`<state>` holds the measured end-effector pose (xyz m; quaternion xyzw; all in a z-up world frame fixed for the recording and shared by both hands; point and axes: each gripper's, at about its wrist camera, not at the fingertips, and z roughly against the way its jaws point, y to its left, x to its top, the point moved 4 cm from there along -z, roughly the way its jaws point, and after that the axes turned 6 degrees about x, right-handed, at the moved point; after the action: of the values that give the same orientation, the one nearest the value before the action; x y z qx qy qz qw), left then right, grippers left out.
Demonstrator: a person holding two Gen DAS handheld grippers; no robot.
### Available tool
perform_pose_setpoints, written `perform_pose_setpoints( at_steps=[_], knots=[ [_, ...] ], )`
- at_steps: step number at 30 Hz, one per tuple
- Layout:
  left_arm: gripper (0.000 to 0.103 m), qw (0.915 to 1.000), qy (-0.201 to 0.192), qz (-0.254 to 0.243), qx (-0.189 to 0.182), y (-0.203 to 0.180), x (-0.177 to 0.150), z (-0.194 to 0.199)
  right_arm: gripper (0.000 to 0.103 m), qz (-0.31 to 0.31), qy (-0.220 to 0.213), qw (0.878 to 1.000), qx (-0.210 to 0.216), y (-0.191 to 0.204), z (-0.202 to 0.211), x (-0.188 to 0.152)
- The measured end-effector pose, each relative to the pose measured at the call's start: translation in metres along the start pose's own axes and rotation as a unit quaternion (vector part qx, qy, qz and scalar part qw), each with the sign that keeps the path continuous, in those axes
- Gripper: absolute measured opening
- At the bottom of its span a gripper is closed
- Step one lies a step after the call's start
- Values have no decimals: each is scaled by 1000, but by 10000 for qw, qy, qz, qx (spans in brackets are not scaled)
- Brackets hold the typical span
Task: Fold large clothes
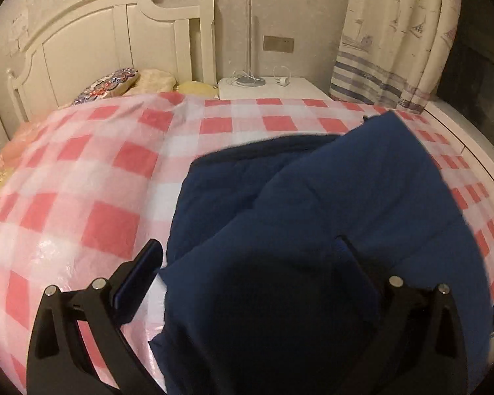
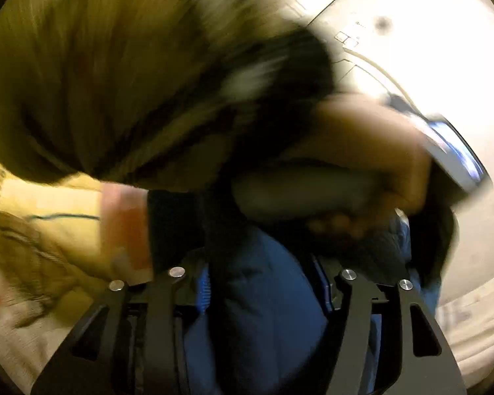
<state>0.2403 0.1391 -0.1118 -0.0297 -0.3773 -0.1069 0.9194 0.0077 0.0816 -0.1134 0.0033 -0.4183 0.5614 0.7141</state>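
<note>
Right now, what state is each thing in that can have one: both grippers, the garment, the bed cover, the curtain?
left gripper: jaws wide open, navy fabric between the fingers.
right gripper: jaws apart, blue fabric between them; grip unclear through blur.
navy garment: bunched and partly folded over itself on the bed.
checkered cover: spread over the bed.
curtain: hanging, gathered in pleats.

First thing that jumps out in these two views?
In the left wrist view, the navy garment lies spread over the pink checked sheet, filling the centre and draped between the left gripper's open fingers. The right wrist view is heavily blurred, with blue fabric bunched between the right gripper's fingers.
</note>
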Motion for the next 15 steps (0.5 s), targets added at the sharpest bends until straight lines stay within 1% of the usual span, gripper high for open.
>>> perform_pose_setpoints(
  at_steps=[1,2,3,5,7,9,11,12,13,14,15],
  knots=[
    [101,9999,43,146,-67,7,-2,-2,78,-109,-232,9993,278,-3,16,-2],
    [101,9994,82,292,-151,13,-5,-4,79,-191,-446,9974,531,-6,30,-5],
    [101,9988,110,397,-252,16,-6,-6,79,-330,-651,9951,662,-15,47,-10],
    [101,9982,118,490,-316,19,-8,-7,79,-845,-869,9905,645,-43,67,-23],
    [101,9986,27,492,-196,20,-7,-6,78,-1514,-1043,9813,574,-84,78,-39],
    [101,9990,-88,430,61,18,-6,-2,72,-2176,-1109,9691,336,-130,79,-55],
    [101,9990,-149,379,208,16,-5,0,61,-2987,-1142,9474,100,-189,68,-76],
    [101,9989,-157,366,235,16,-5,1,58,-3283,-1115,9380,41,-213,59,-84],
    [101,9989,-157,367,235,16,-4,1,52,-3647,-1013,9256,0,-241,44,-94],
    [101,9989,-148,379,219,17,-4,1,46,-3882,-897,9172,-18,-260,30,-103],
    [101,9988,-124,409,220,18,-4,0,44,-4048,-797,9109,-32,-273,19,-111]
  ],
)
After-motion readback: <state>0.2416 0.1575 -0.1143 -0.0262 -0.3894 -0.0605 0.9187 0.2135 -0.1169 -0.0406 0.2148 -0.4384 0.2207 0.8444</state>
